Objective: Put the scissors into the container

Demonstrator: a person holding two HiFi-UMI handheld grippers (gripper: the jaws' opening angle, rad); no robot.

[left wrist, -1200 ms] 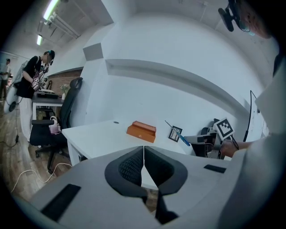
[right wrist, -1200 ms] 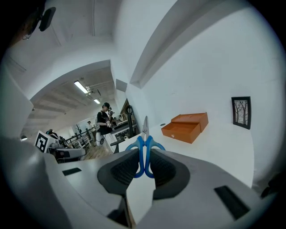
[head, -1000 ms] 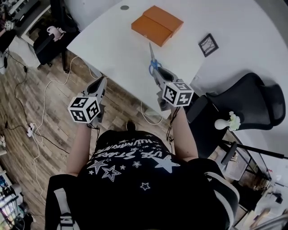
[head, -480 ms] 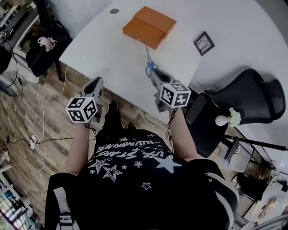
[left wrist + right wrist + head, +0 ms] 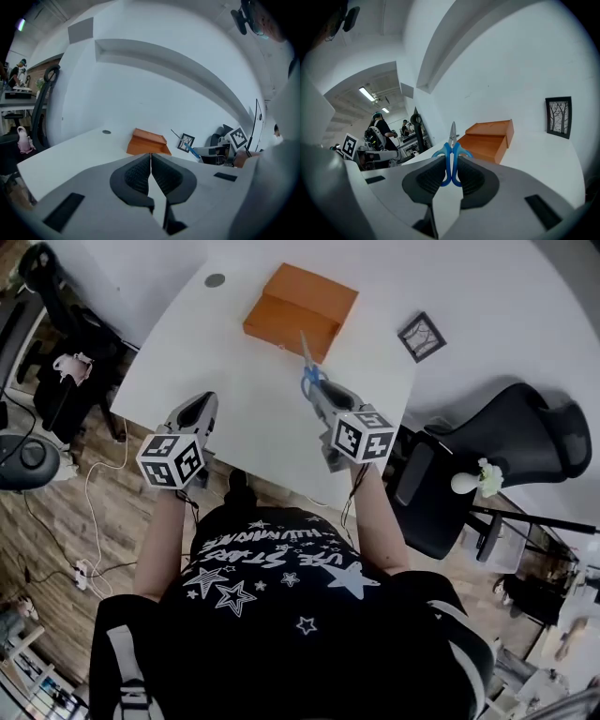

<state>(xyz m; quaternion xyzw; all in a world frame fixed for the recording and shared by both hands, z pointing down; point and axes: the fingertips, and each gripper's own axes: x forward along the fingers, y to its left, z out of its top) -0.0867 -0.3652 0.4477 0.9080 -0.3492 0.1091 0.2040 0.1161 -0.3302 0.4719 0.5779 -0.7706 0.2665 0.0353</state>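
Both tools are shut — your left tool (image 5: 150,164) on nothing, your right tool (image 5: 451,176) clamped on the scissors' (image 5: 451,154) blue handles. You've stepped in: the blades now reach over the container's (image 5: 300,298) near edge, so lowering them in looks next. The white surface (image 5: 234,362) also holds a small frame (image 5: 422,336) — a chair (image 5: 525,442) stands to the right.

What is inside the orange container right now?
Only orange surfaces show on the orange container; its walls hide any deeper interior. The scissors are not inside: the right gripper holds them by the blue handles, blades pointing toward it.
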